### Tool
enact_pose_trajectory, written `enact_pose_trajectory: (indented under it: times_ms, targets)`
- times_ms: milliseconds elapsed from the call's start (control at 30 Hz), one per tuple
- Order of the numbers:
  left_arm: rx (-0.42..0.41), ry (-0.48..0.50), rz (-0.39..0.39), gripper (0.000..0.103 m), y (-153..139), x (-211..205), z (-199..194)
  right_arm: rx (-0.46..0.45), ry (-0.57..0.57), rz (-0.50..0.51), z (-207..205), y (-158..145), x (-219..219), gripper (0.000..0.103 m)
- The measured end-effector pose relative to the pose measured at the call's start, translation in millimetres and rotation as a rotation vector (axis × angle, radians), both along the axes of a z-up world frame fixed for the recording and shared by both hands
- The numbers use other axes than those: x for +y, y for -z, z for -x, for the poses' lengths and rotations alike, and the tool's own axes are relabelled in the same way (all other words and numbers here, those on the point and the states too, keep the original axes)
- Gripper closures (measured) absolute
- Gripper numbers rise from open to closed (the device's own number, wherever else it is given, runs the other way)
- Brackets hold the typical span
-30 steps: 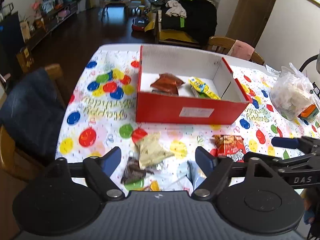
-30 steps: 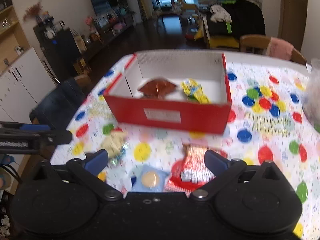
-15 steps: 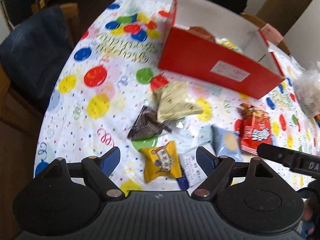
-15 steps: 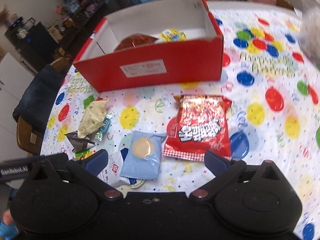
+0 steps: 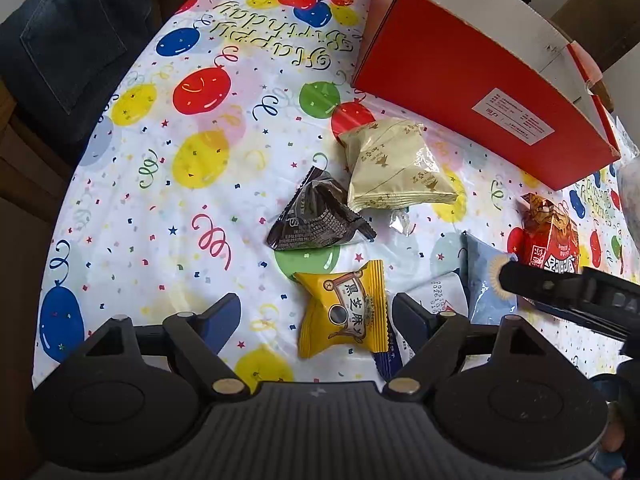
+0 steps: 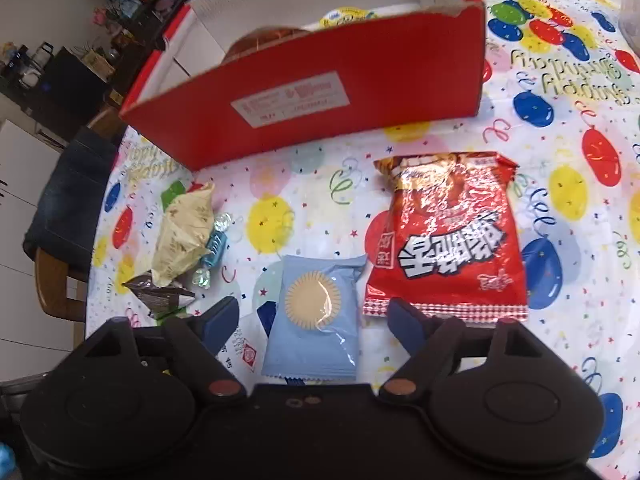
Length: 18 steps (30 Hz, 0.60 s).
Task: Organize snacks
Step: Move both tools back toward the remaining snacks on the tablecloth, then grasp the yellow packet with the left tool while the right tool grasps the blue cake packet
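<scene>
My left gripper [image 5: 316,320] is open and low over the table, with a yellow snack packet [image 5: 346,310] lying between its fingers. A black packet [image 5: 316,218] and a cream packet [image 5: 394,168] lie just beyond it. My right gripper [image 6: 314,320] is open, with a light blue packet [image 6: 316,316] between its fingers and a red chip bag [image 6: 448,240] just right of it. The red box [image 6: 320,92] stands behind, with a brown and a yellow snack inside. The right gripper's finger also shows in the left wrist view [image 5: 560,288].
A balloon-print cloth [image 5: 180,184] covers the table. A white packet [image 5: 438,292] lies under the yellow one. A chair with denim [image 5: 68,36] stands at the table's left edge. A blue wrapped candy [image 6: 216,244] lies by the cream packet [image 6: 184,232].
Both grippers have tilted down and moved lower and closer to the loose snacks. The yellow packet now sits between the left fingers, the blue packet between the right fingers.
</scene>
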<state>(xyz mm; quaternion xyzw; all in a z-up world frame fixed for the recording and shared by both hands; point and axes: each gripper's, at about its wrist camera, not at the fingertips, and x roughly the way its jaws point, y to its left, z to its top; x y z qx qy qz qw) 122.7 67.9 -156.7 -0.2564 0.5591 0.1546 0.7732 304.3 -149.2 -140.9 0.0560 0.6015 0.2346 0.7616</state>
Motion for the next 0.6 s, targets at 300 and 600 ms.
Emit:
enact_pose_trajectory:
  times_ms: [300,600]
  targets:
    - [0.003,0.011,0.028,0.026,9,1,-5,0.030,0.002,0.028,-6,13,14,0.039]
    - [0.011,0.051,0.007,0.043,13,-4,-9,-0.006,-0.030,0.073,-4,15,23,0.055]
